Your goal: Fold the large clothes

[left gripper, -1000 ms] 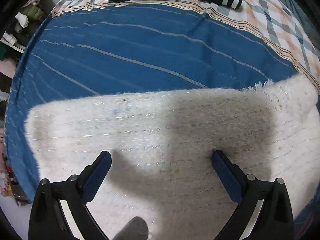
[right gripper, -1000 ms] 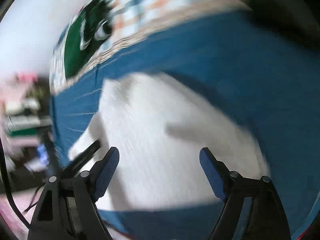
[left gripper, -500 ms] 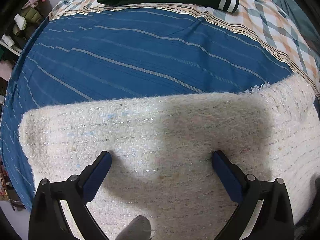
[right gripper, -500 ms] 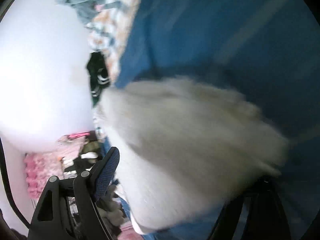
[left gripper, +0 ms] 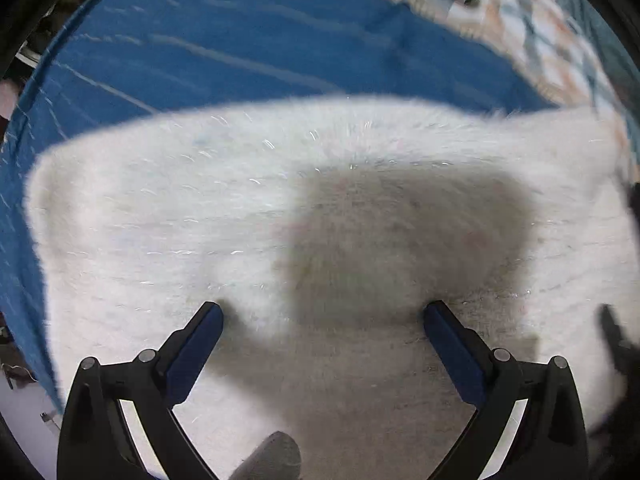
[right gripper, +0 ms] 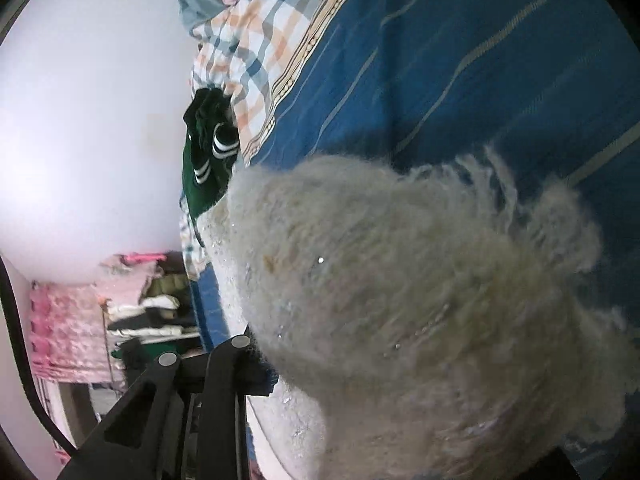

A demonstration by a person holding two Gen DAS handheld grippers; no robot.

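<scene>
The fluffy white garment [left gripper: 248,216] lies spread on the bed, over the blue striped sheet [left gripper: 240,48], with its long axis running left to right across the left wrist view. The left tool [left gripper: 322,316] hangs directly above its near part, fingers wide apart and holding nothing. The right tool [right gripper: 400,420] is at the garment's right end; a lifted fuzzy portion [right gripper: 420,288] covers its fingers, so it probably grips that edge, but I cannot tell for sure. The right hand is therefore nearer to the edge that should fold over toward the left. Further away, a green garment with white stripes [right gripper: 208,148] rests on the checked bedding [right gripper: 264,40].
</scene>
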